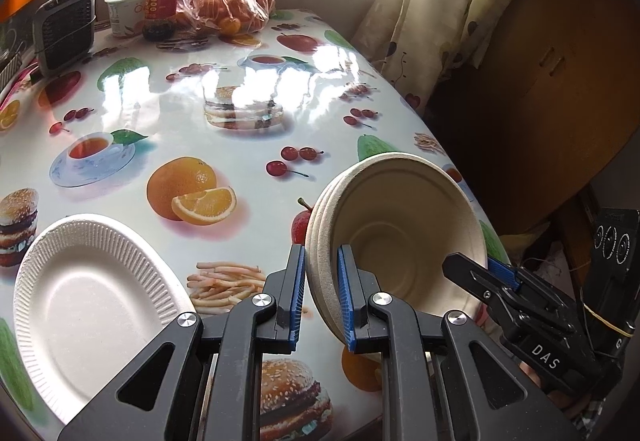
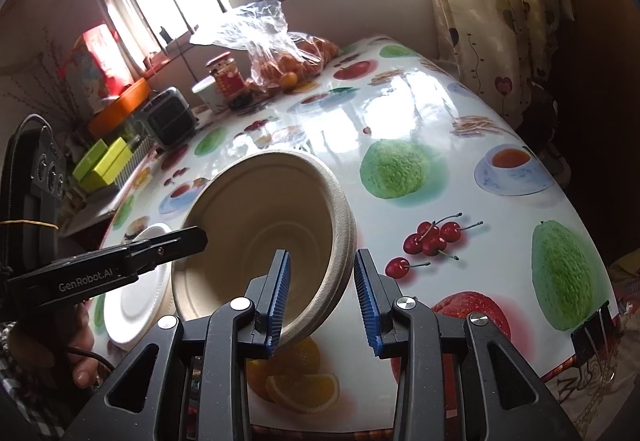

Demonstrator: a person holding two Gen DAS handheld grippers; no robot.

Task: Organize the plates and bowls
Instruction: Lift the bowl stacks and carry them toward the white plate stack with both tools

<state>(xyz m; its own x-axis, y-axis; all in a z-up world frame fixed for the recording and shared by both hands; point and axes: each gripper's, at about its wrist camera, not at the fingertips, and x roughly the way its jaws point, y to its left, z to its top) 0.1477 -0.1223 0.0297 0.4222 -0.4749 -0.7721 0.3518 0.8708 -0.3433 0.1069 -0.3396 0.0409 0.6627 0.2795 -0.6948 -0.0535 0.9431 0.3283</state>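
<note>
A stack of beige paper bowls (image 1: 400,233) is held tilted above the table, its mouth facing me. My left gripper (image 1: 322,293) is shut on the stack's left rim. My right gripper (image 2: 322,297) straddles the opposite rim (image 2: 344,241); its jaws stand apart with a gap on the outer side, so it is open. The right gripper also shows in the left wrist view (image 1: 480,273), and the left gripper in the right wrist view (image 2: 180,241). White paper plates (image 1: 92,305) lie on the table at the left, also seen in the right wrist view (image 2: 136,293).
The round table (image 1: 248,161) has a glossy fruit-print cloth. At its far side stand a bag of oranges (image 1: 228,5), a red-labelled jar (image 1: 162,1), a white tub (image 1: 124,9) and a small grey heater (image 1: 66,29). A curtain (image 1: 432,21) hangs at right.
</note>
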